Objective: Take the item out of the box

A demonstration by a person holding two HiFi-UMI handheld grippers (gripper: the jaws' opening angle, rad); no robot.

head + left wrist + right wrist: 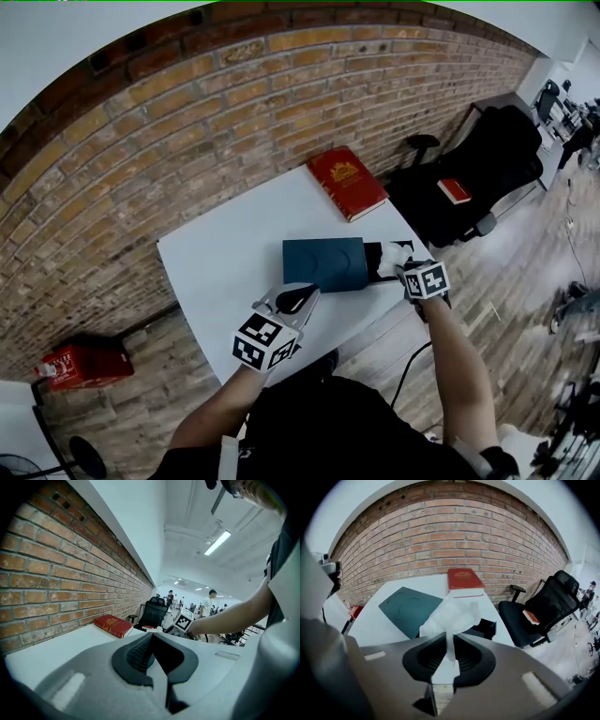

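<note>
White table [225, 267] with red book [346, 182], teal lid [324, 263], open black box [373, 251].

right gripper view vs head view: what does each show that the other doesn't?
Right gripper view only: the right hand-held gripper with its jaws pinching the white item. Head view only: left cube, right cube, the person's forearms. Both: teal box, red book, black chair, brick wall.

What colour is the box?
Dark teal; the box shows best in the head view.
</note>
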